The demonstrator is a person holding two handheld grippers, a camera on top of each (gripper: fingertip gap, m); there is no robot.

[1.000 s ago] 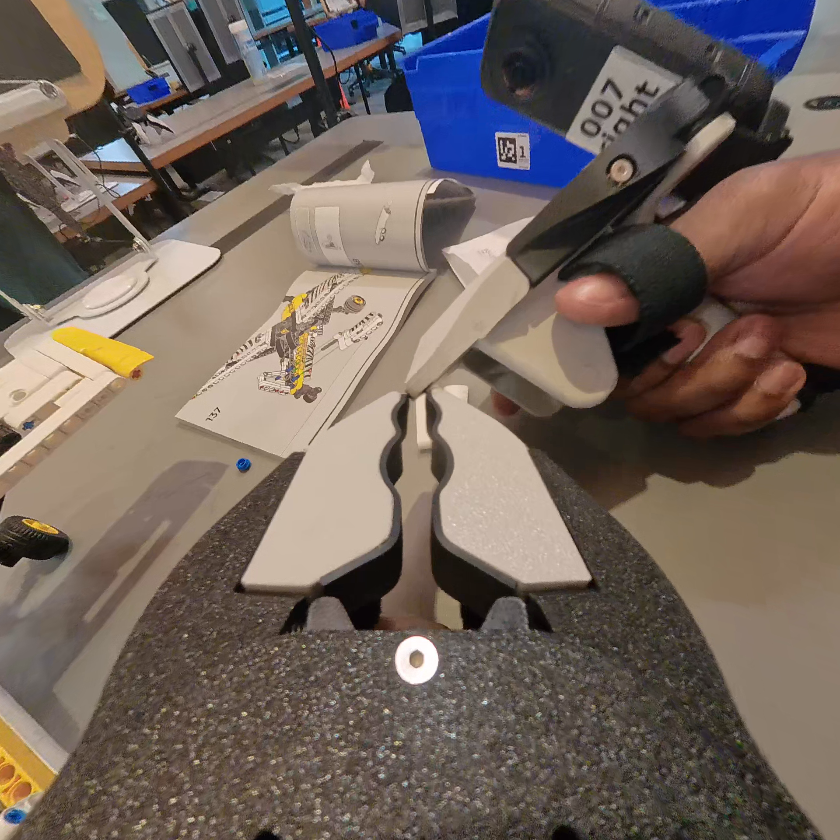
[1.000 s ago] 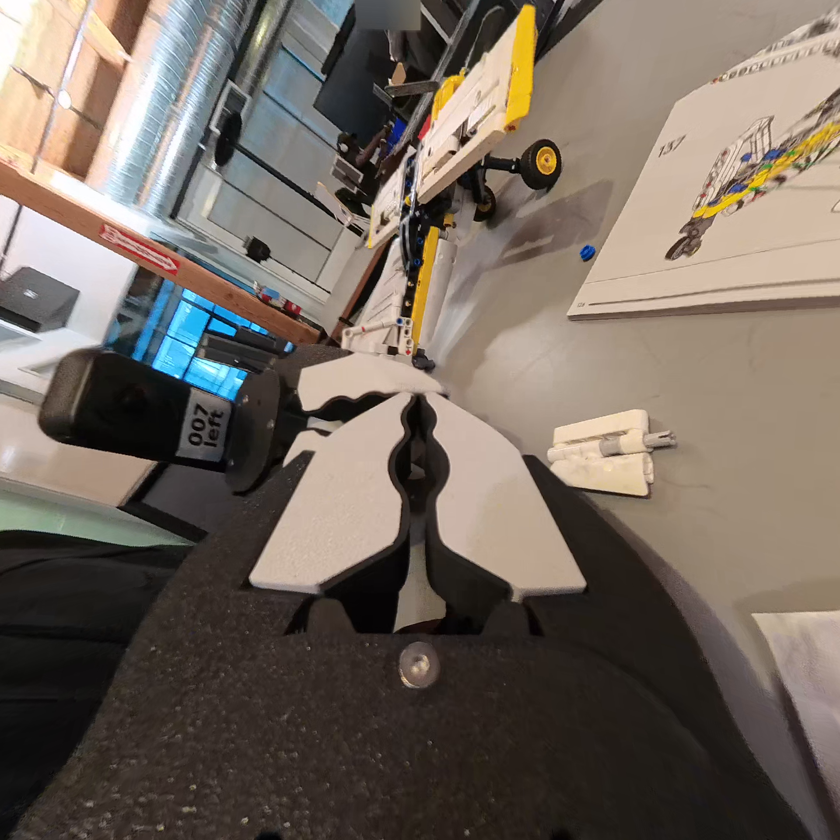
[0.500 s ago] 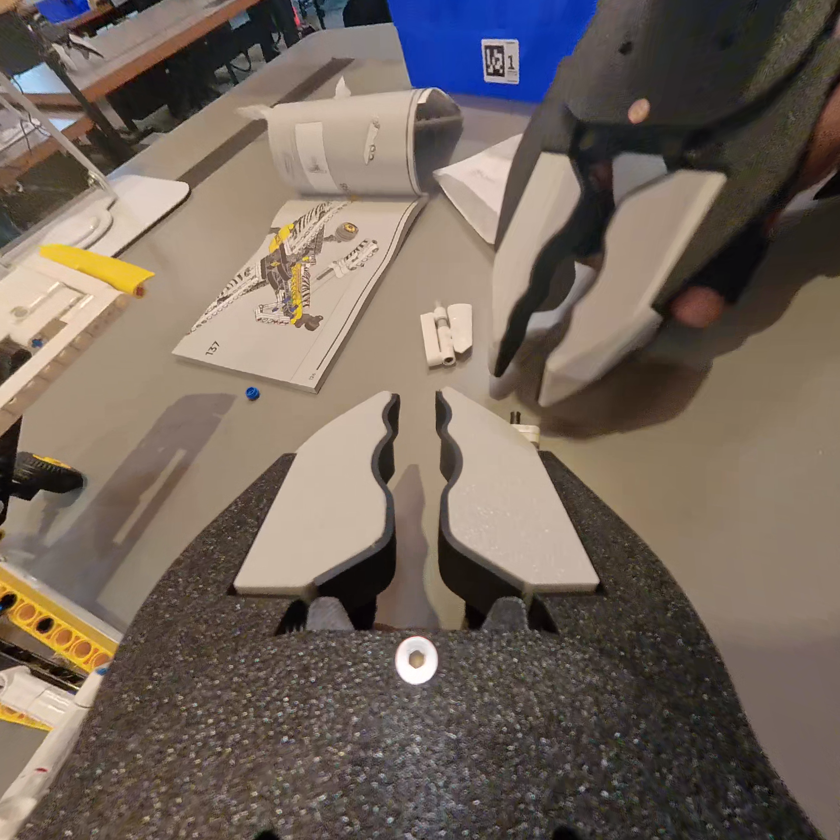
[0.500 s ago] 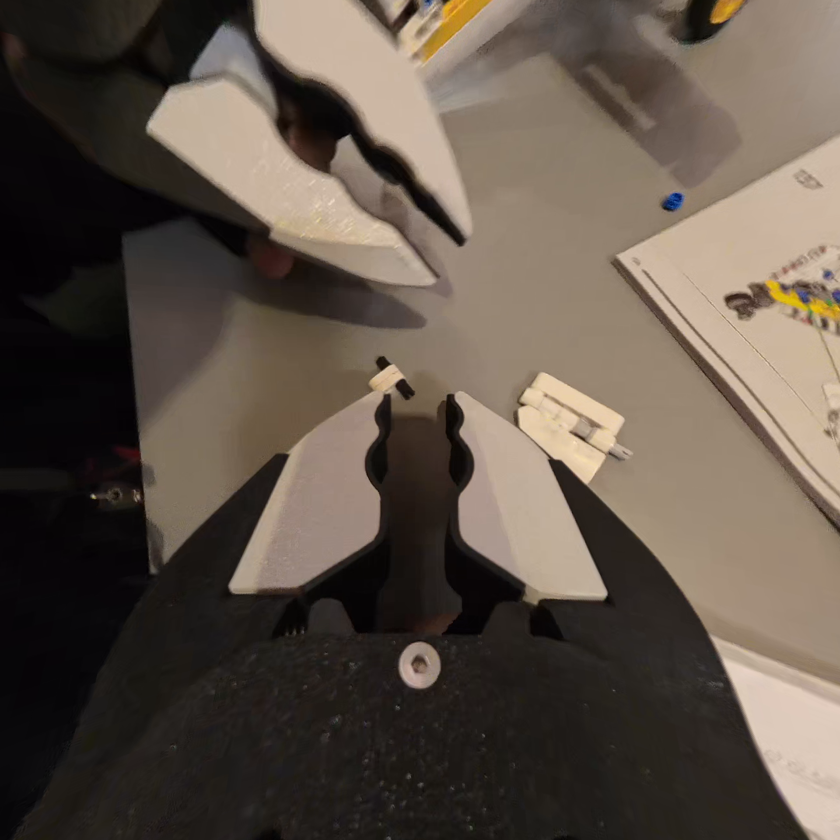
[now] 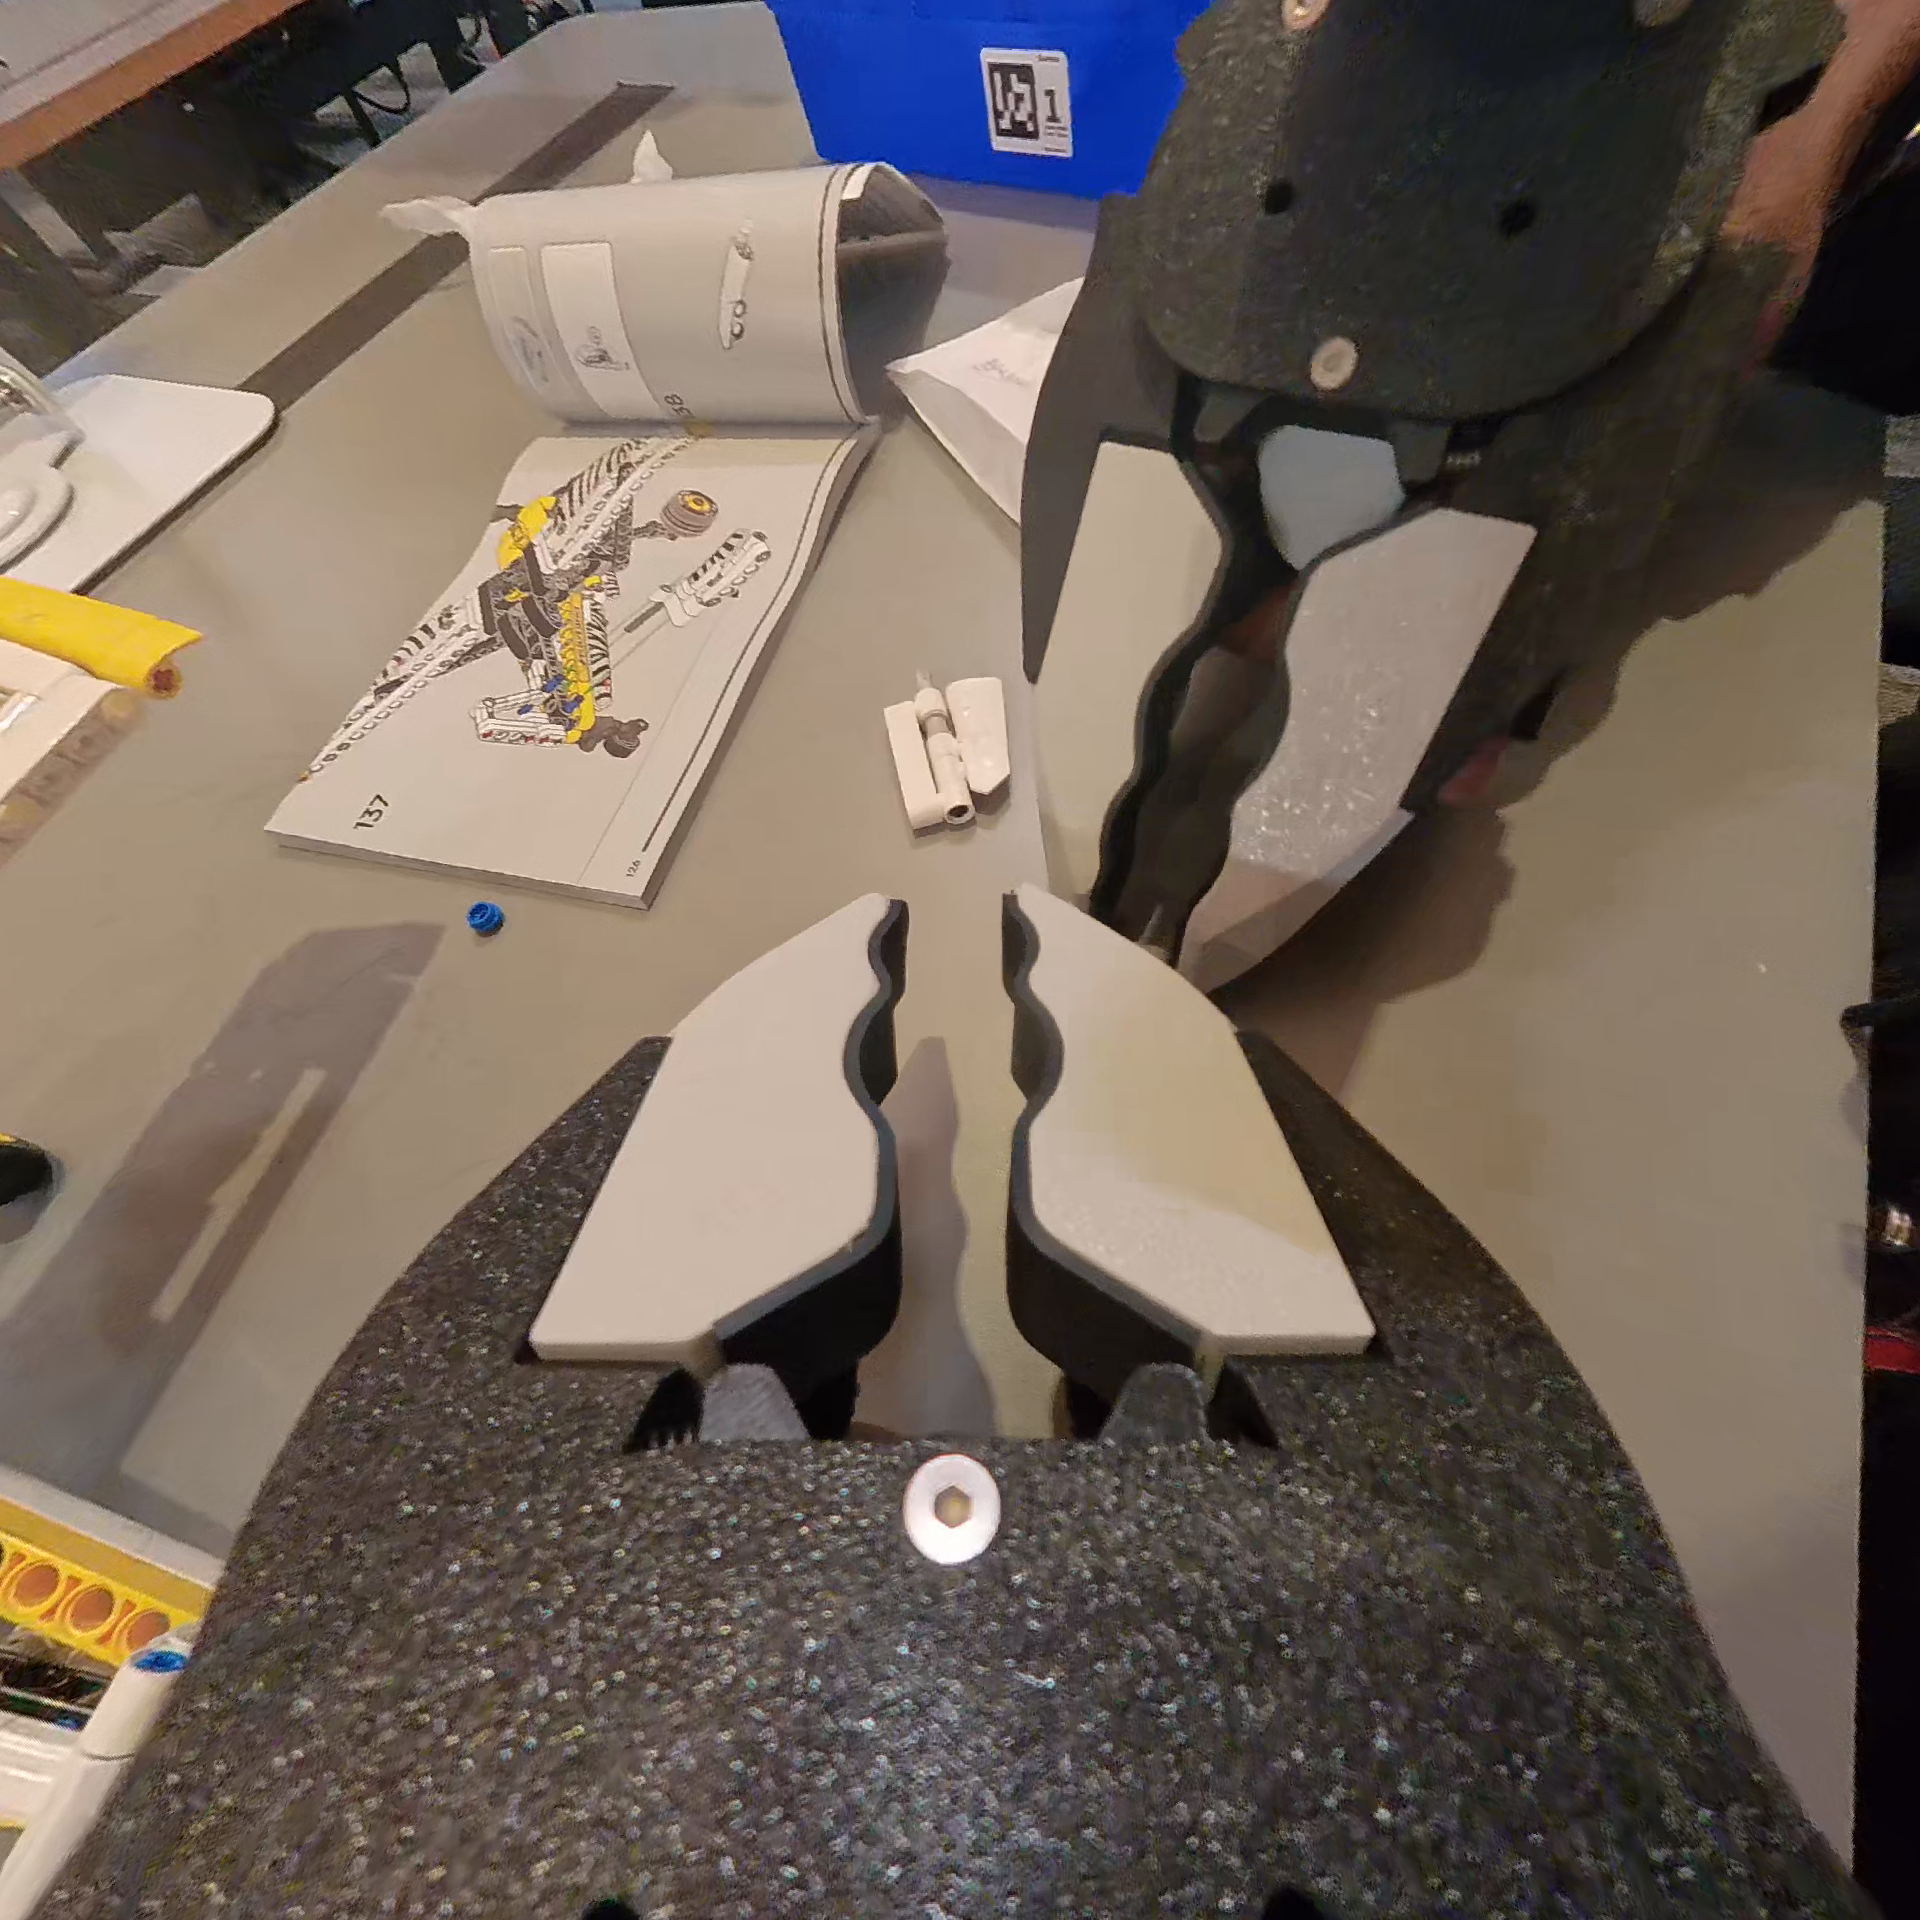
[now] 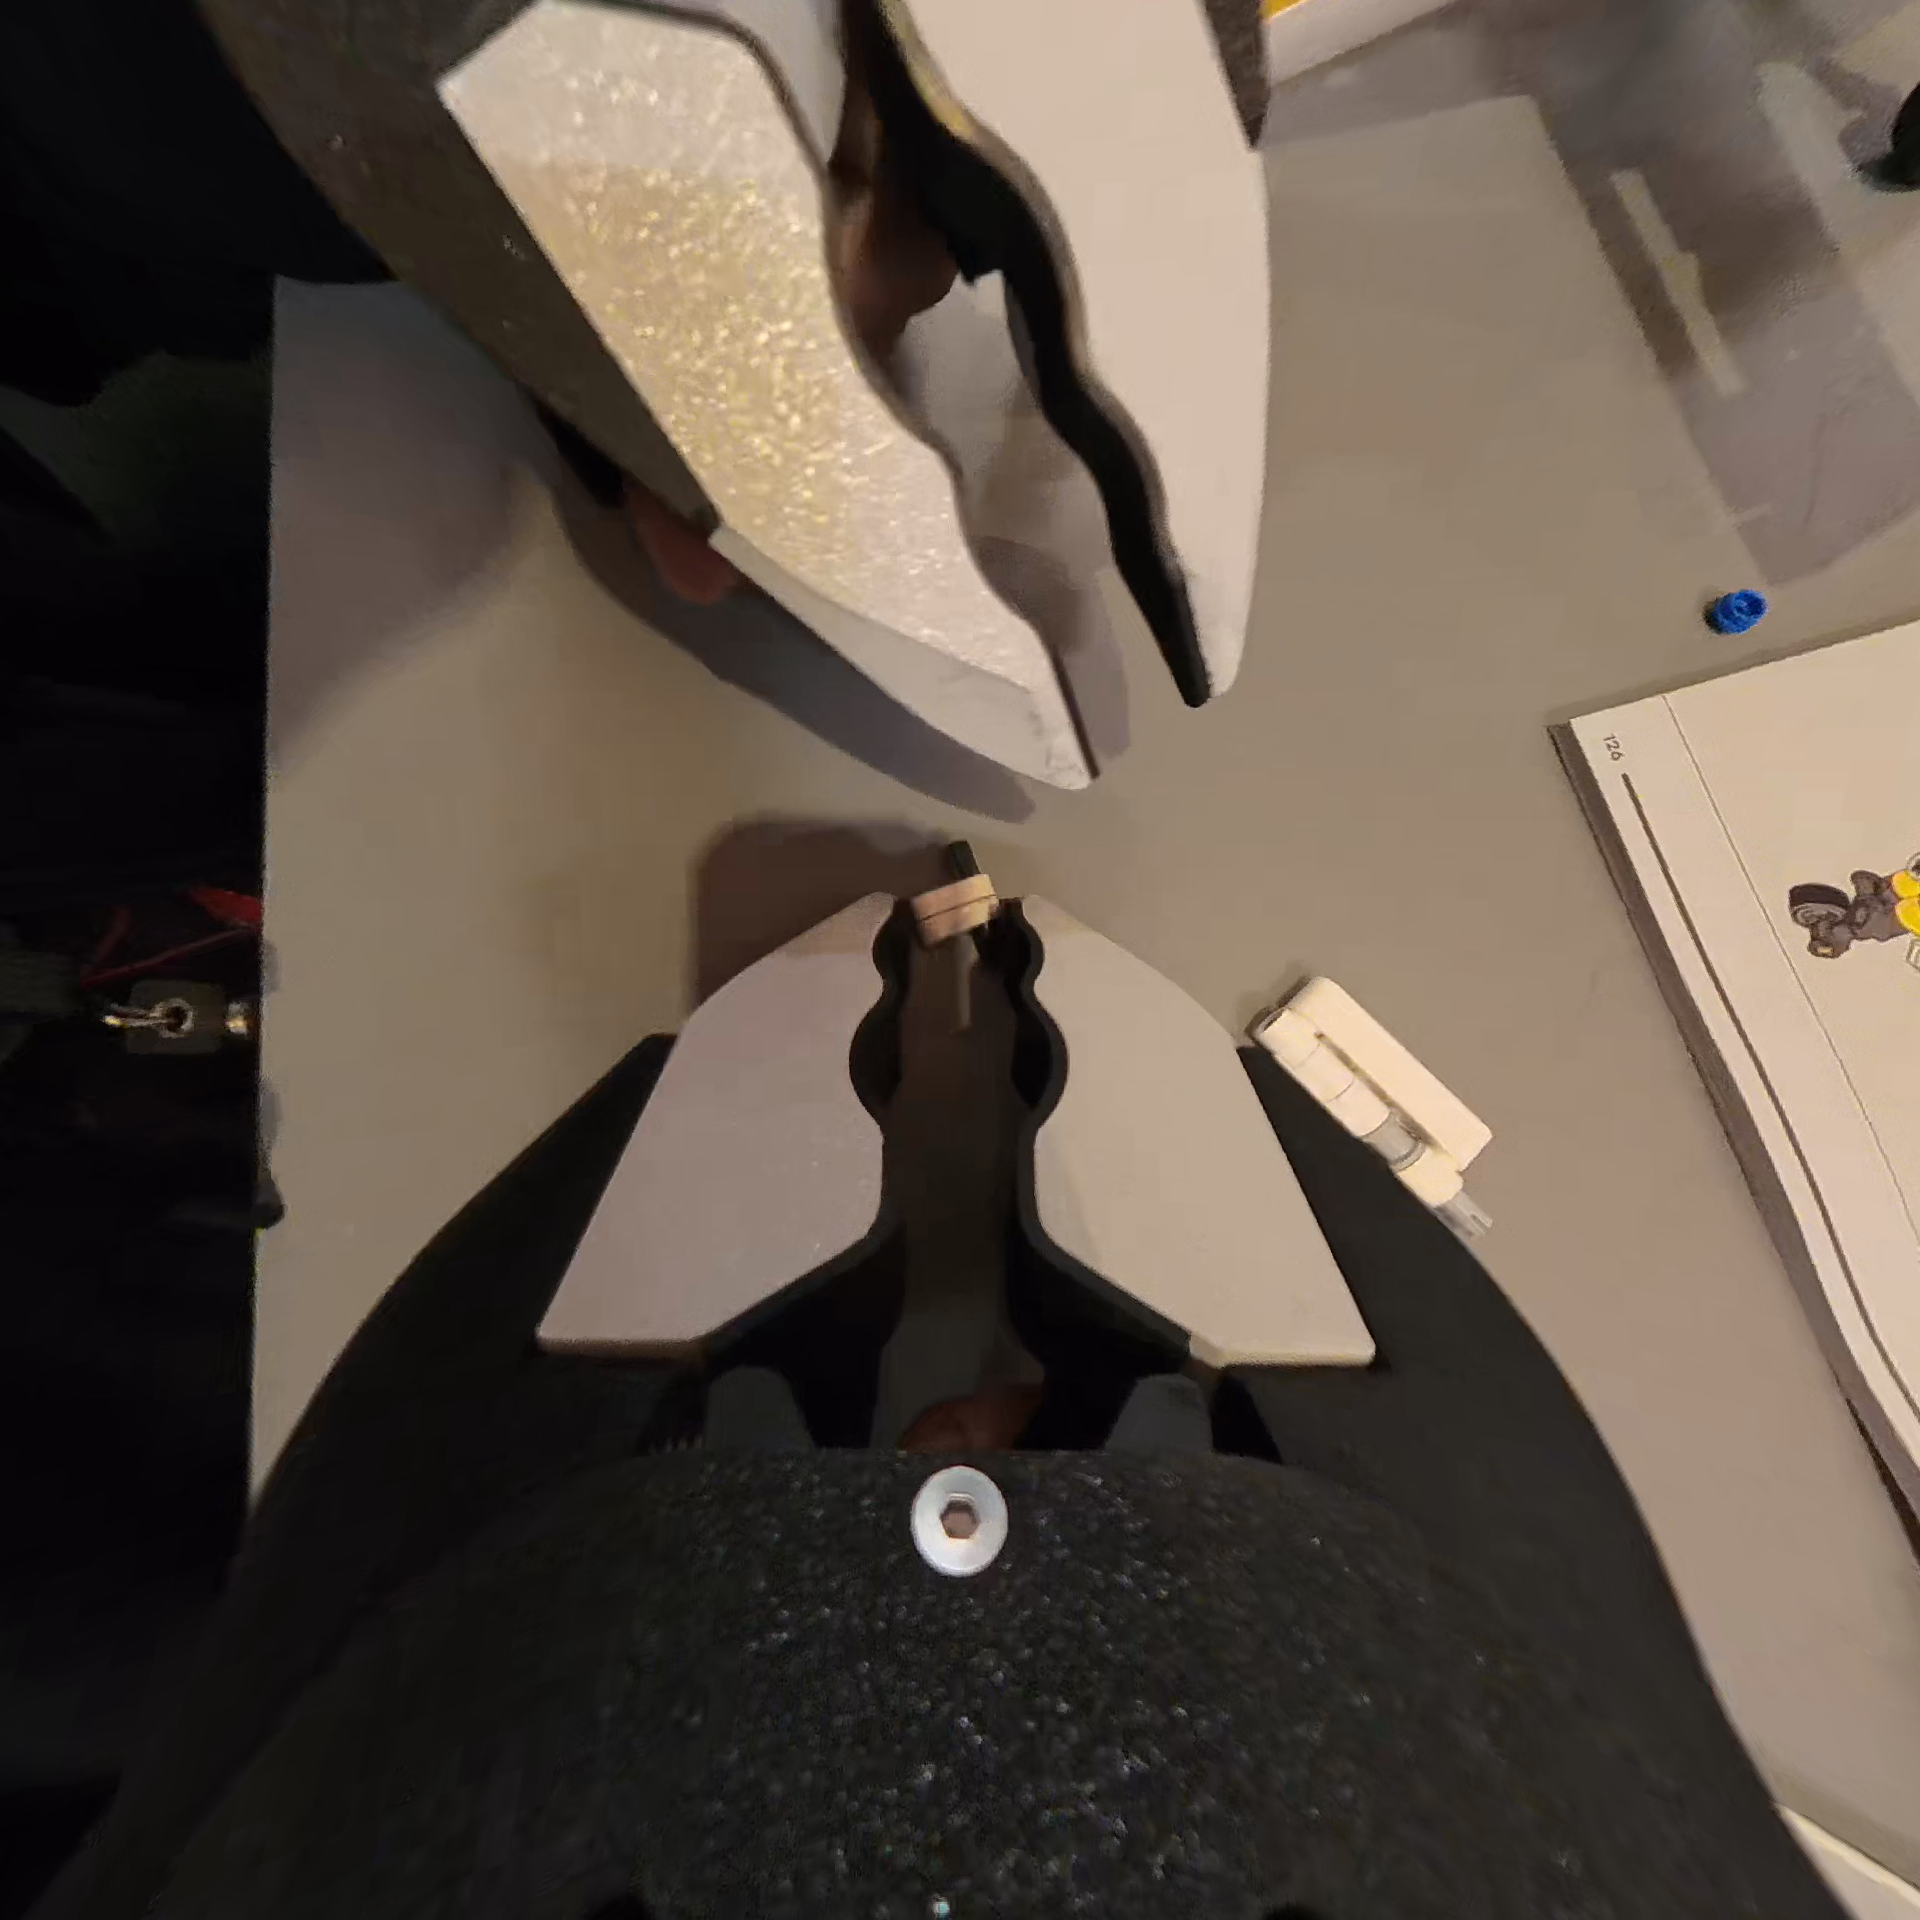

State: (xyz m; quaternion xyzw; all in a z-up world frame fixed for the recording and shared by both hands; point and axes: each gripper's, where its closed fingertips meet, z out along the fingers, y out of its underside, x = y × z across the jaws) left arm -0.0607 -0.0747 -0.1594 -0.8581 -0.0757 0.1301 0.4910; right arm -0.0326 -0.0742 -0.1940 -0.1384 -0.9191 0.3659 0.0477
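In the right wrist view my right gripper (image 6: 958,904) points down at the grey table (image 6: 1351,831). A small white bush on a black pin (image 6: 954,914) lies between its fingertips. The pads do not visibly press on it, so the gripper is open. My left gripper (image 5: 951,914) is slightly open and empty, low over the table. It also shows in the right wrist view (image 6: 1138,732), just beyond the pin. The right gripper shows in the left wrist view (image 5: 1158,935), with its tips on the table beside my left one's right finger. A white hinged part (image 5: 945,748) lies just ahead.
An open instruction booklet (image 5: 582,665) lies to the left, with a small blue stud (image 5: 484,918) near its corner. A blue bin (image 5: 935,83) stands at the back. White and yellow model parts (image 5: 94,634) lie at the far left. The table edge (image 6: 265,935) is close. Tip to tip, the grippers are about 5 cm apart. The small blue stud (image 5: 484,918) is about 12 cm from my left fingertips. Seen from the right wrist view (image 6: 1733,606) as well.
My right gripper swung from sideways to pointing down, opened, came down around the small pin piece and narrowed somewhat. My left gripper's jaws widened and it drew back a little.
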